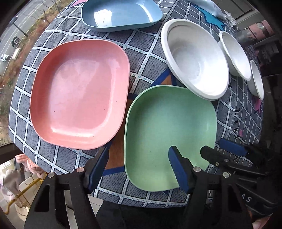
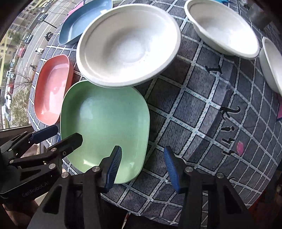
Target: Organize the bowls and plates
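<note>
While the green plate [image 1: 169, 126] lies flat at the near edge of the counter [image 2: 202, 112], both claws hang over it, pointing down. The left claw [image 1: 139, 169] stands fairly wide, its jaws straddling the plate's near-left rim: one blue pad over the patterned cloth, the other above the plate's floor. The right claw [image 2: 142, 167] is narrower and straddles the near-right rim in the same manner. Neither pad visibly presses on the rim, so I judge that nothing is held yet.

To do this well, each claw should sink until its outer pad sits below the rim's lip, then close evenly, so the plate lifts level and not tipped. The largest white bowl [image 2: 128, 45] lies just beside the far rim, possibly touching it, so a straight lift looks safer than a slide.

From the left wrist the pink plate [image 1: 79, 93] shows whole, just beside the green one, with the blue plate [image 1: 121, 14] at the far edge. From the right wrist the second white bowl [image 2: 222, 28] and open cloth toward the right edge show better.
</note>
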A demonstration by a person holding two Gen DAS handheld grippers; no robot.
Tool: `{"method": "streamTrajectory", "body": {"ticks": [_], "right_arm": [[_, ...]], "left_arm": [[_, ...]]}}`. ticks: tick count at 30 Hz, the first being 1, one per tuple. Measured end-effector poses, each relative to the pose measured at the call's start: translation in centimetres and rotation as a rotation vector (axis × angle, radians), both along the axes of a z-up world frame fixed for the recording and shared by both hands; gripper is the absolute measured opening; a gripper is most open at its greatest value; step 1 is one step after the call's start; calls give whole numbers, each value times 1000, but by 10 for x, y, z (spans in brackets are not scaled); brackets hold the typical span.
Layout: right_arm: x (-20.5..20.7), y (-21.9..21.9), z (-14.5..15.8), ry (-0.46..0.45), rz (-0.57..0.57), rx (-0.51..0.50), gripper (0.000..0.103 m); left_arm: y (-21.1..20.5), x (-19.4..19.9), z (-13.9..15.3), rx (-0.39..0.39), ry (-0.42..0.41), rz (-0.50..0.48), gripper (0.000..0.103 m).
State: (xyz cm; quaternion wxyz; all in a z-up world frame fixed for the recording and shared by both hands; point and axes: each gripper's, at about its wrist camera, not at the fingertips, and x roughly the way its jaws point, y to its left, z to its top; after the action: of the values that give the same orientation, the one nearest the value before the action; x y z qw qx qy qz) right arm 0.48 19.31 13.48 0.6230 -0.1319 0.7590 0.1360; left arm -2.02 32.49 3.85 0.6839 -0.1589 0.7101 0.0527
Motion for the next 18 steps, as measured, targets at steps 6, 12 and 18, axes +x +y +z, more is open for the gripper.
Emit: {"method": "streamTrajectory", "body": {"ticks": [6,12,18], "right_arm": [[7,-2,-11,10,-26,-3,52],[7,2,-28,29,-3,-9,16],[3,-9,-18,24,-20,10,9]], "left_arm": [[0,9,-14,3,22,-17,73],[-9,15,-20,-1,37,-59,41],[-7,6,-9,20,35,-49,30]]}}
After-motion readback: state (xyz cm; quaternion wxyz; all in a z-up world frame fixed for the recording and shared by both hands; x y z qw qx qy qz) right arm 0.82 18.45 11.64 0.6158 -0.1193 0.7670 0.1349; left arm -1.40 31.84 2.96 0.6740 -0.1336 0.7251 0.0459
